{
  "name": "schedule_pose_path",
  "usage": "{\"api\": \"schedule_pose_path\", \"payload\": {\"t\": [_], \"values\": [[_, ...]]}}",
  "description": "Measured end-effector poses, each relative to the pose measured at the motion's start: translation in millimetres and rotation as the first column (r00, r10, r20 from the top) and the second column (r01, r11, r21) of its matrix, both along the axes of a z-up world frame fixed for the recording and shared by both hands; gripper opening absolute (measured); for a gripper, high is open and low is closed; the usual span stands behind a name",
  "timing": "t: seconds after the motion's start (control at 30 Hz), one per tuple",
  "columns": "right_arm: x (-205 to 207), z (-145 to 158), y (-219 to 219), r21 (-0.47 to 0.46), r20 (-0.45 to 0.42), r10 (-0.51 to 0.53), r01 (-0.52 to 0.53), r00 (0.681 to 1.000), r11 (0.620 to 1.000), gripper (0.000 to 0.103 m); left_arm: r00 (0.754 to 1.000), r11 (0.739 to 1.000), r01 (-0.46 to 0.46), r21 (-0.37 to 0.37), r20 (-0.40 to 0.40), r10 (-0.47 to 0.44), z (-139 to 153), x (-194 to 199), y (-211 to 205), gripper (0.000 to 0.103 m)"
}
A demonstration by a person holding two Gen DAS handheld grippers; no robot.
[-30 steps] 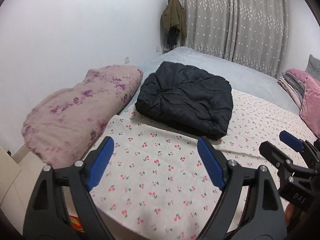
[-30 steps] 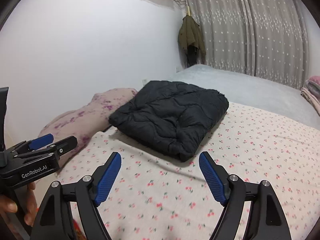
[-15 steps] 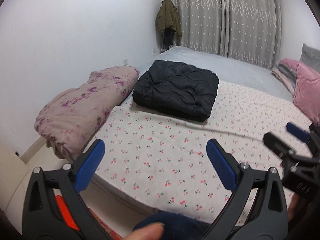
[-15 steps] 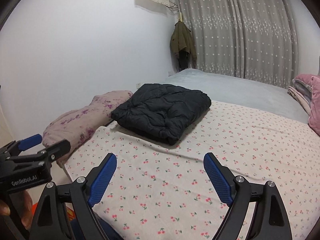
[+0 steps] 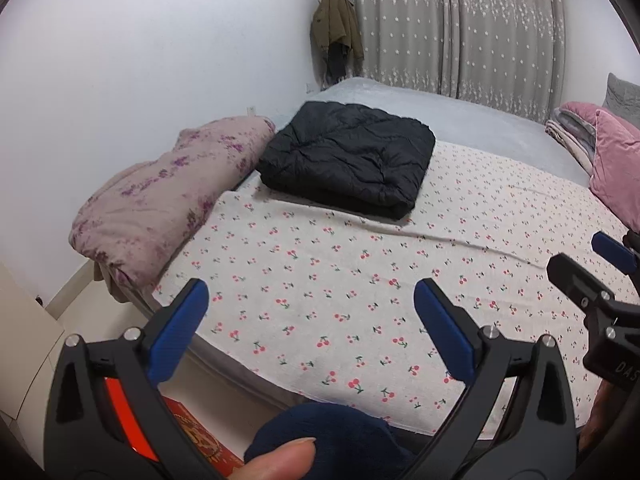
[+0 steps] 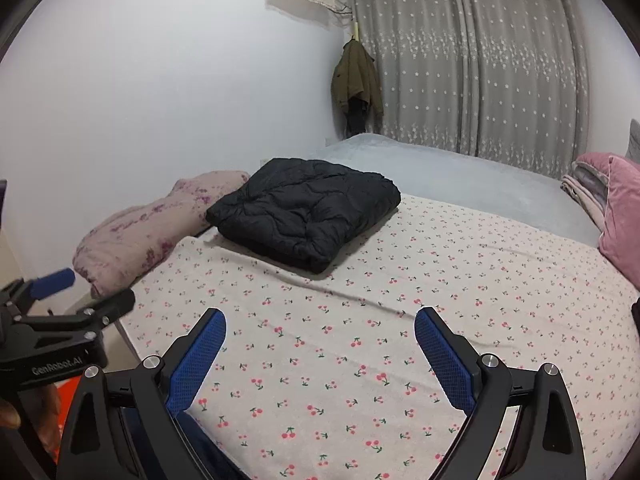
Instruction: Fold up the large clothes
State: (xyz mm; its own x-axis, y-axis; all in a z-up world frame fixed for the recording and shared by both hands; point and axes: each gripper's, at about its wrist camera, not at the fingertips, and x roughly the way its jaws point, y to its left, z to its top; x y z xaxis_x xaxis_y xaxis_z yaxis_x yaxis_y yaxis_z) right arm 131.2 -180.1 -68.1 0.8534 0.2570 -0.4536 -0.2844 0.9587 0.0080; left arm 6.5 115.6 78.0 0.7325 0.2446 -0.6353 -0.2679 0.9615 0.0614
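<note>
- Both grippers have drawn back from the bed since the earlier frames: the black jacket (image 5: 348, 156) looks smaller and farther off, and the bed's near edge and the floor below it now show.
- Left gripper (image 5: 310, 320) is released, jaws spread wide with nothing between them; only the cherry-print sheet (image 5: 360, 272) lies ahead of its pads.
- Right gripper (image 6: 320, 354) is also empty, and its jaws are opening a little more at this moment, again with only sheet in front.
- Folded into a thick rectangular bundle, the jacket rests well ahead of both grippers, at the far end of the cherry-print sheet and just beside the floral quilt (image 5: 160, 196), which is ahead and to the left.
- Its placement reads as deliberate: it sits squared off and out of the way, leaving the nearer stretch of sheet free.
- Judging from this, the fold looks complete and the wide-open jaws suit a let-go and retreat.
- At the bottom of the left wrist view a thumb (image 5: 280, 460) and a dark blue sleeve (image 5: 320, 428) show.
</note>
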Motion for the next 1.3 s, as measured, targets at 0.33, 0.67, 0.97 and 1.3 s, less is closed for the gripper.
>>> {"api": "schedule_pose_path", "payload": {"t": [0.33,0.67,0.97,1.3], "values": [[9.9,-7.3,-19.2,0.021,-0.005,-0.03,0.03,1.0,0.999,0.103,1.0,1.0,0.013,-0.001,0.0,-0.013,-5.9,12.7,-23.2,0.102],[14.3,-6.1,-20.2,0.042,-0.012,-0.03,0.031,0.999,0.999,0.103,1.0,1.0,-0.007,-0.008,0.014,0.007,-3.4,12.3,-31.4,0.102],[14.3,-4.7,-18.7,0.048,-0.017,-0.03,0.031,0.999,0.998,0.103,1.0,1.0,-0.005,-0.019,0.024,0.006,-2.4,12.2,-33.7,0.102],[15.7,-9.2,-19.8,0.046,-0.035,-0.029,0.03,0.999,0.998,0.103,1.0,1.0,0.001,-0.019,0.021,0.0,-4.3,12.1,-34.4,0.102]]}}
